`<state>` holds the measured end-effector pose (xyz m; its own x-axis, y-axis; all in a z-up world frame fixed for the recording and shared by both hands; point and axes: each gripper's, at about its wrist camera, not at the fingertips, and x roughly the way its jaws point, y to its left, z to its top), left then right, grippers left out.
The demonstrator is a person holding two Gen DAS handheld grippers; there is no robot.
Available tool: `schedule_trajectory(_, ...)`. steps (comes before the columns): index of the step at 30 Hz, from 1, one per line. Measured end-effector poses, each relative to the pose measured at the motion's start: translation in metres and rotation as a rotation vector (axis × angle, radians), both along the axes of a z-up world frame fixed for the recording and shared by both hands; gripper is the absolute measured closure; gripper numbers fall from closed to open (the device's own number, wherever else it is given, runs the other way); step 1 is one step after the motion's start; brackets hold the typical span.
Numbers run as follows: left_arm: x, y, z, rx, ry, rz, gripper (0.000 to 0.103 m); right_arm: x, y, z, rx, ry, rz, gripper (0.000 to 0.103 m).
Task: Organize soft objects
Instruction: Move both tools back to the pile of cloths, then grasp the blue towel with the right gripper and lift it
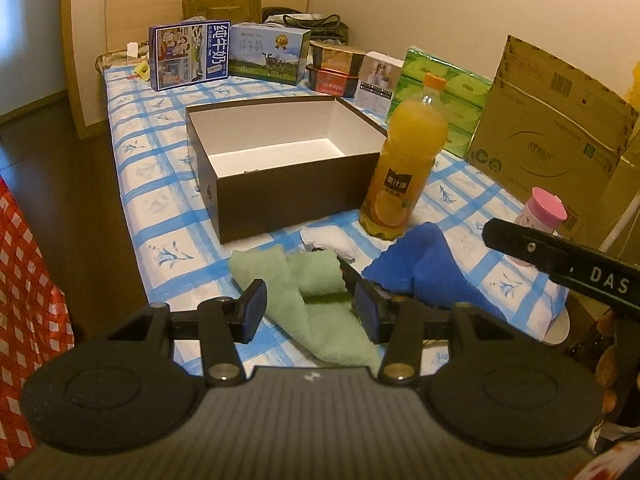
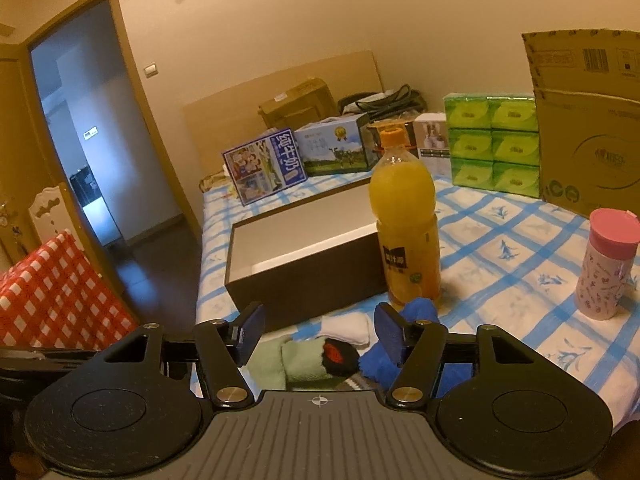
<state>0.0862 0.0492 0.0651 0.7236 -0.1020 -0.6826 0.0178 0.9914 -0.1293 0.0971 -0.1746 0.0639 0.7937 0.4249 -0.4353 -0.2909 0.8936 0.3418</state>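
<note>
Green cloth (image 1: 280, 280) lies rumpled beside blue cloth (image 1: 420, 264); both tools (image 1: 310, 308) (image 2: 316, 330) gape wide, holding nothing.

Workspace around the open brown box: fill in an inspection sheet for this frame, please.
Surface: bed covered with a blue-checked sheet.
Job's things: green cloth, blue cloth and white cloth lie loose in front of the open brown box, which looks empty.
Clutter: orange juice bottle upright beside the box; pink-lidded cup; milk cartons, green tissue packs, cardboard boxes along the far side.
Grippers: left gripper open over the green cloth, holding nothing; right gripper open above the cloths, holding nothing.
Cables: dark straps or cords near the headboard; unclear which.
Surroundings: open doorway, red-checked fabric beside the bed.
</note>
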Motion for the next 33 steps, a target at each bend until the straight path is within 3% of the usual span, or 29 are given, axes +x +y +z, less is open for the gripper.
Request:
schedule_trajectory(16,0.013,-0.021,-0.006,0.053,0.023,-0.057,0.058,-0.005,-0.035,-0.029,-0.023,0.031,-0.029,0.036)
schedule_trajectory(23,0.023,-0.02,-0.02,0.052,0.057,-0.069,0.058,-0.008,-0.036,-0.045,-0.105,0.037,-0.017,0.036)
schedule_trajectory(33,0.035,-0.011,-0.05,0.046,0.133,-0.044,0.058,0.0,-0.023,-0.079,-0.307,0.035,0.019,0.036)
